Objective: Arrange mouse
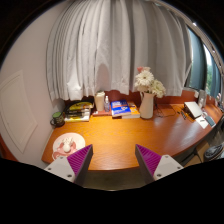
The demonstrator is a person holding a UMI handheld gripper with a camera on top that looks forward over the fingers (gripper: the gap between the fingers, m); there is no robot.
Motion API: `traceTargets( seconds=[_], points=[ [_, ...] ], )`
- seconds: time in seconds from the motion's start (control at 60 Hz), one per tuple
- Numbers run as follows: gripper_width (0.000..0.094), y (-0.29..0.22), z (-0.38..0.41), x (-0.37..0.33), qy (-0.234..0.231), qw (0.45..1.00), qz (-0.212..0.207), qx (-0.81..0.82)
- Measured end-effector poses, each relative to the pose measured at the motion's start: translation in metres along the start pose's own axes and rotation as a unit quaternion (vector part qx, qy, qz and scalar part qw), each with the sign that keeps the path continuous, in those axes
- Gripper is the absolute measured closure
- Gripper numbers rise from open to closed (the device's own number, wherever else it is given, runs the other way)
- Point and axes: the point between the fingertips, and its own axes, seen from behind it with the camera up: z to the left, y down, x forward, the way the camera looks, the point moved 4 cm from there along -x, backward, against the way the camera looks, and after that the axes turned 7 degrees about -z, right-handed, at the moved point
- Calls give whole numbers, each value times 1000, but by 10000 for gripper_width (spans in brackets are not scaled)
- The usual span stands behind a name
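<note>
My gripper is open and empty, held high above the near edge of a curved wooden desk. Its two fingers with purple pads stand wide apart with bare desk top between them. I see no mouse that I can tell apart from the small things at the far right of the desk, near what looks like a laptop.
A white vase with flowers stands at the back middle. Books and boxes and a yellow pack line the back edge by the curtains. A white plate with pink items lies at the left.
</note>
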Motion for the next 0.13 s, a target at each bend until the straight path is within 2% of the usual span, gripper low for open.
traceTargets(
  seconds=[0.133],
  points=[
    [85,1,-8,-9,0,1000,-5,1]
  ],
)
